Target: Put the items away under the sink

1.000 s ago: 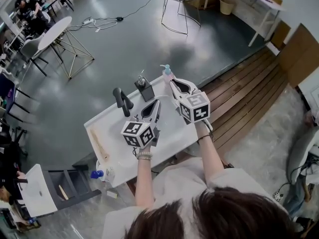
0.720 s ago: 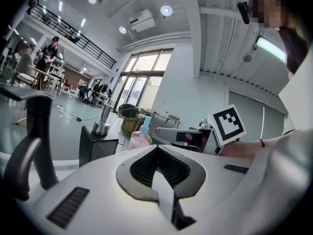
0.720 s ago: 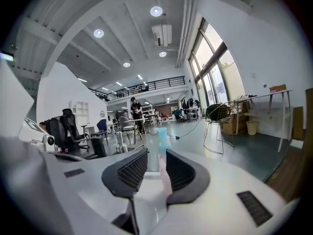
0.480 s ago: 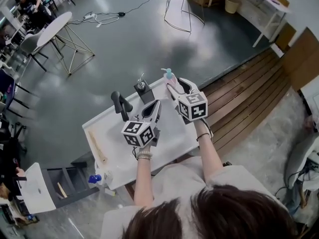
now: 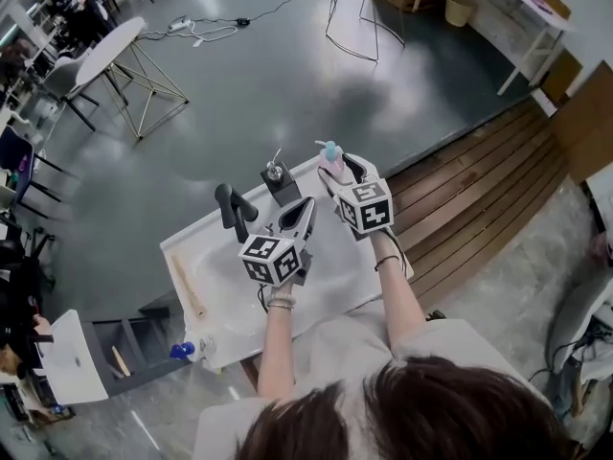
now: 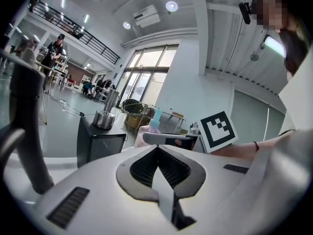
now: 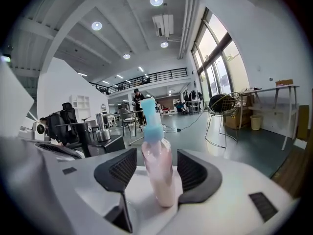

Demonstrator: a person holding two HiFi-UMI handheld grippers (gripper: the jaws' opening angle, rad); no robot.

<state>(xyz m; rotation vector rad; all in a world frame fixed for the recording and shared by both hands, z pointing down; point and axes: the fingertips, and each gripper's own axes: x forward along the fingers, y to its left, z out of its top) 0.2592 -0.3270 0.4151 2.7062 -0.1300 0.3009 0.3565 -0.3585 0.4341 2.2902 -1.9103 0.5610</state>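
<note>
Head view shows you standing at the white counter (image 5: 337,268) with both grippers held out over its sink basin. Your right gripper (image 5: 334,167) reaches to the counter's far right corner, where the pink pump bottle (image 5: 332,164) with the blue top stands upright, just right of the black soap dispenser (image 5: 282,181).

In the right gripper view that bottle (image 7: 159,174) sits squarely between the fingers (image 7: 121,169). They have just been opening, and they now stand spread on either side of it, with a narrow gap showing between each ribbed pad and the bottle's wall, so nothing is pinched.

Your left gripper (image 5: 304,206) hovers nearer you, over the basin, pointing toward the dispenser, with the black faucet (image 5: 234,209) to its left. In the left gripper view its fingers (image 6: 142,166) are pressed together at the tips with nothing between them. Beyond them you can see the dispenser (image 6: 99,140) and the bottle's blue top (image 6: 155,122).
</note>
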